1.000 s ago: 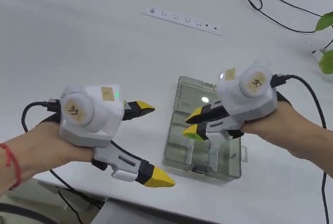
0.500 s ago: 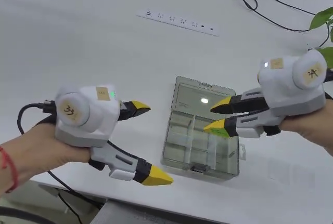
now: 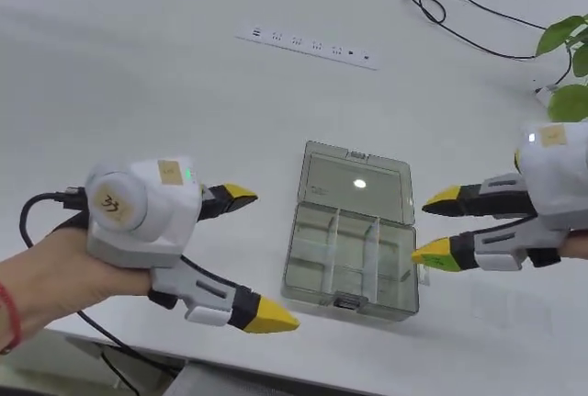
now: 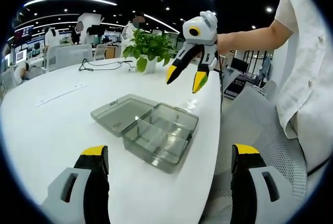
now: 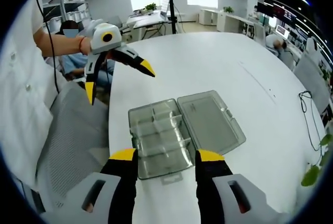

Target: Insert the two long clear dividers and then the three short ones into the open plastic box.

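The clear plastic box (image 3: pixel 397 297) lies open on the white table, its lid (image 3: pixel 358 175) flat on the far side. Clear dividers (image 3: pixel 329 249) stand in the tray and split it into several compartments; they show too in the right gripper view (image 5: pixel 158 125). My left gripper (image 3: pixel 257 256) hovers left of the box, open and holding nothing. My right gripper (image 3: pixel 435 226) hangs open just right of the box, also holding nothing. In the left gripper view the box (image 4: pixel 148 128) sits ahead of my wide-apart jaws, with the right gripper (image 4: pixel 184 80) above it.
A white power strip (image 3: pixel 308 45) lies at the back, a black cable (image 3: pixel 459 10) loops at the far right, and a green plant (image 3: pixel 565 65) stands by the right edge. A small clear piece (image 3: pixel 426 273) rests beside the box. The table's front edge runs just below the box.
My right gripper has pulled away from over the box to its right side, and its jaws have spread. The left gripper has stayed about where it was.
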A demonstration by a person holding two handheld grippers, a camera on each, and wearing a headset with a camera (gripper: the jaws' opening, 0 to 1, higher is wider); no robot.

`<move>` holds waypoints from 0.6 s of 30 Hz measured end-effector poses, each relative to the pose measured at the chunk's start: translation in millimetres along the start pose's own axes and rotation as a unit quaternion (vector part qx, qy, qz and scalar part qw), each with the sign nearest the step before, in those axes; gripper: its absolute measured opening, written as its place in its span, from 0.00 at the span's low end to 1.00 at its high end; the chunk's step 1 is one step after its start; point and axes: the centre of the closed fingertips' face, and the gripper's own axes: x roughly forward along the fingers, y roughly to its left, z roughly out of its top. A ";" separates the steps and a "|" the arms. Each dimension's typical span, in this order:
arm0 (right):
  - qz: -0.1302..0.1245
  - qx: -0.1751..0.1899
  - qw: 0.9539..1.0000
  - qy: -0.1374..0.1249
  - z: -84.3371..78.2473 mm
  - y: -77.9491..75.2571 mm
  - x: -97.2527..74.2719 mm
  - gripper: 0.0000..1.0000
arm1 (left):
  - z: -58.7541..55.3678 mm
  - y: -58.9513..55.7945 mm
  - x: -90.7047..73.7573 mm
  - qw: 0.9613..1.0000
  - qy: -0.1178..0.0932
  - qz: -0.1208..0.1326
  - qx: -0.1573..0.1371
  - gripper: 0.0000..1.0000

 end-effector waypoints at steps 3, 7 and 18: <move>-0.004 -0.002 1.000 0.009 -9.9 -1.8 -5.4 0.50 | 0.2 0.4 -0.5 1.000 0.000 0.001 -0.001 1.00; -0.007 -0.005 1.000 0.019 -23.0 -3.1 -10.9 0.59 | 0.4 0.6 -0.8 1.000 0.000 0.001 -0.002 1.00; -0.005 -0.005 0.998 0.058 -63.2 -8.8 -19.2 0.72 | -1.2 2.6 -1.2 1.000 0.002 0.000 -0.004 1.00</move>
